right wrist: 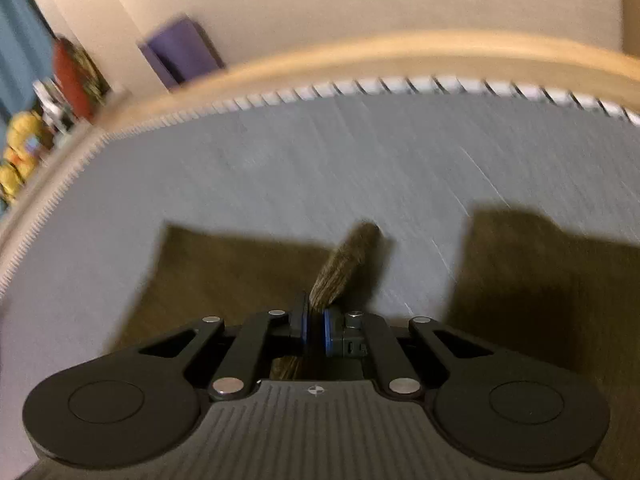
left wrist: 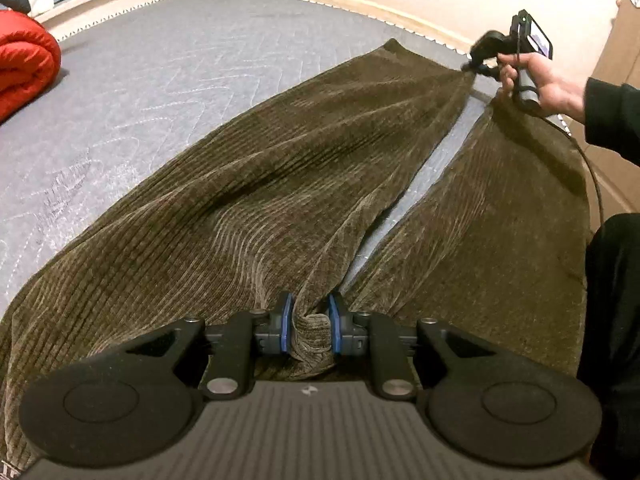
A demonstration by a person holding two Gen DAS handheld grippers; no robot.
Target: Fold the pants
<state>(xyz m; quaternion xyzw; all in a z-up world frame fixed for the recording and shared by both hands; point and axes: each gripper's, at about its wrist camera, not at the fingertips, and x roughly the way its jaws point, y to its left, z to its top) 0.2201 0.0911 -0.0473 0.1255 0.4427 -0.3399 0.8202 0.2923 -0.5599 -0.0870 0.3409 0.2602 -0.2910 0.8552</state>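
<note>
Olive corduroy pants (left wrist: 248, 200) lie spread on the grey bed (left wrist: 160, 80) (legs parted). Left gripper (left wrist: 310, 326) is clamped on bunched fabric at the near end; right gripper (right wrist: 316, 326), nearly closed, pinches a leg's far edge, in a hand (left wrist: 536, 80).

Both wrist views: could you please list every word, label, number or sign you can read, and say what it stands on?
No readable words or numbers in either view.
Small round emblem, no letters, on the left hand-held gripper body, and the same on the right hand-held gripper.
Lit screen on the device above the person's hand: too small to read.
</note>
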